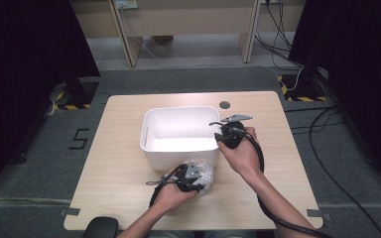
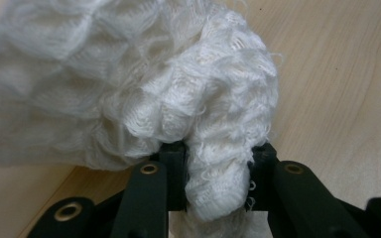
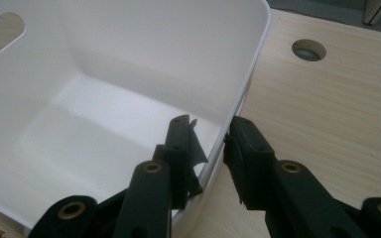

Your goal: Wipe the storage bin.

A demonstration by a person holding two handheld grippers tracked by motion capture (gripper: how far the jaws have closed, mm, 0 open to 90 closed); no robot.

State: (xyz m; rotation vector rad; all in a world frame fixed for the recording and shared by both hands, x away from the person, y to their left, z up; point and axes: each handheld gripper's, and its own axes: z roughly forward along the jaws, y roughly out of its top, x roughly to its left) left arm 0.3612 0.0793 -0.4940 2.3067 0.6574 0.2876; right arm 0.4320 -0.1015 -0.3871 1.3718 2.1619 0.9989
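Note:
A white knitted cloth (image 1: pixel 206 173) lies bunched on the wooden table (image 1: pixel 119 163), just in front of the white plastic bin (image 1: pixel 178 157). My left gripper (image 1: pixel 200 180) is shut on a thick fold of that cloth (image 2: pixel 144 89), which is squeezed between its jaws (image 2: pixel 217 171). My right gripper (image 1: pixel 220 140) is at the bin's right front corner. In the right gripper view its jaws (image 3: pixel 211 136) straddle the bin's wall (image 3: pixel 168 44), one pad inside and one outside, closed on the rim. The bin's inside looks bare.
A round cable hole (image 1: pixel 224 105) sits in the table behind the bin, also seen as the hole (image 3: pixel 308 49) beyond the wall. Black curtains flank the table, and cables run across the floor at right (image 1: pixel 327 119).

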